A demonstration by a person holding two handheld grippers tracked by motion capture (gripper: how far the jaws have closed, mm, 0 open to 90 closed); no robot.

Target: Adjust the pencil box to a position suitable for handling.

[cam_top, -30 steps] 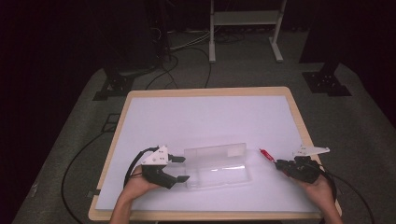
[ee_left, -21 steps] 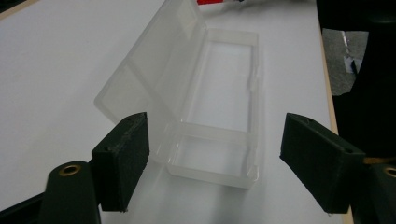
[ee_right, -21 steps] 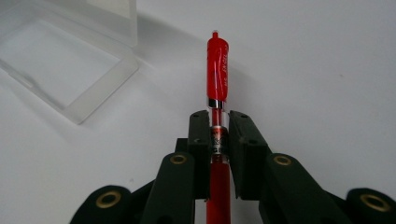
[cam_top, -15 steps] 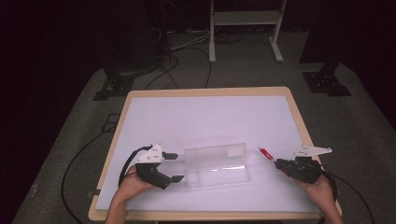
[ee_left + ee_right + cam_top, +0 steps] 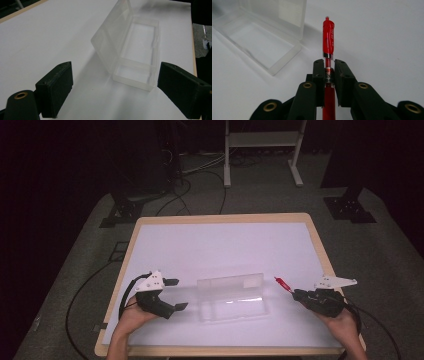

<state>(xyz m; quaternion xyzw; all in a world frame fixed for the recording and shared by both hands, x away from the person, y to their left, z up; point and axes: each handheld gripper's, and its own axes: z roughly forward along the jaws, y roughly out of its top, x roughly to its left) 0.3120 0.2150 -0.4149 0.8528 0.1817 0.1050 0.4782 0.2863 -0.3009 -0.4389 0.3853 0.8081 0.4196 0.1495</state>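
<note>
R gripper [image 5: 329, 72] clamps red pen [image 5: 328, 37] | L gripper [image 5: 112, 85] just opened wide, empty, facing clear box [image 5: 135, 50]

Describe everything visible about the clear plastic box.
The clear plastic box is long, shallow and rectangular, made of frosted see-through plastic. Its hinged lid stands open along the far long side. The tray looks empty. It rests flat on the white table, near the front edge, between both tools, touched by neither.
</note>
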